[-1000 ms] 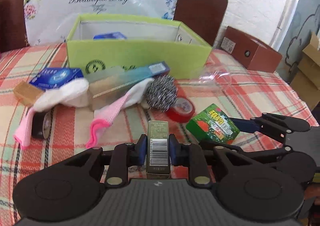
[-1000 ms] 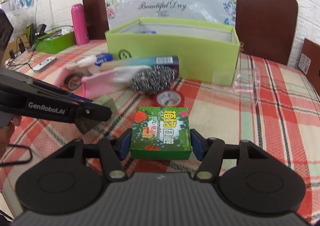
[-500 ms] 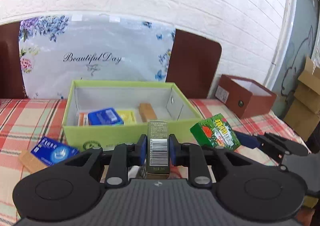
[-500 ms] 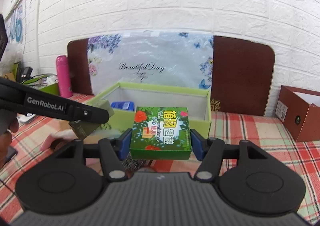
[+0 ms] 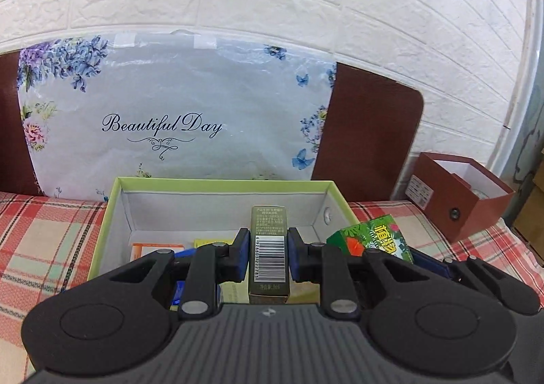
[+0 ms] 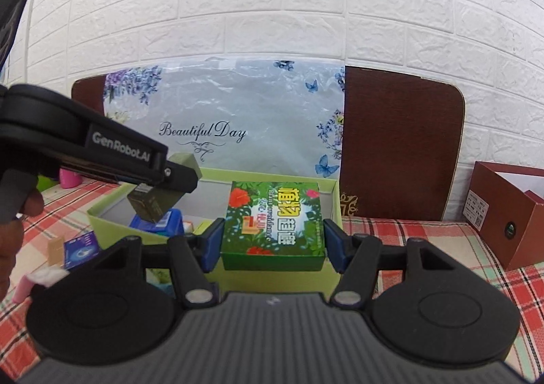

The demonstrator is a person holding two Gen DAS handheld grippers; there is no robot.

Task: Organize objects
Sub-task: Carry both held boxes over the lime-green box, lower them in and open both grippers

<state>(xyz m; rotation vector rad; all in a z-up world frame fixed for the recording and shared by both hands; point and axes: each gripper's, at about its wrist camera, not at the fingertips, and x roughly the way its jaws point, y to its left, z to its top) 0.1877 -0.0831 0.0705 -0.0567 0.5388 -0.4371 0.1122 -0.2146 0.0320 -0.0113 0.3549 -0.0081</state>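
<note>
My left gripper (image 5: 268, 256) is shut on a narrow olive-gold box (image 5: 269, 248) with a barcode, held above the open lime-green box (image 5: 112, 210). In the right wrist view that same olive-gold box (image 6: 154, 203) hangs from the left gripper (image 6: 159, 190) over the green box's left side. My right gripper (image 6: 272, 241) is shut on a green floral carton (image 6: 273, 220) with yellow lettering, just above the lime-green box's (image 6: 335, 207) right part. The carton (image 5: 374, 241) shows at the right in the left wrist view. Inside the box lie a blue pack (image 6: 170, 224) and orange and yellow packs (image 5: 149, 246).
A floral "Beautiful Day" bag (image 5: 170, 118) leans on a brown chair back (image 5: 370, 132) behind the box. A brown open carton (image 5: 455, 197) stands at the right. On the plaid cloth (image 6: 425, 231) left of the box lie a blue pack (image 6: 81, 248), a tan block (image 6: 54, 249) and a pink-white sock (image 6: 37, 278).
Both grippers rose from the table and moved forward to hover over the lime-green box, each still gripping its item. The clutter on the cloth dropped out of view below.
</note>
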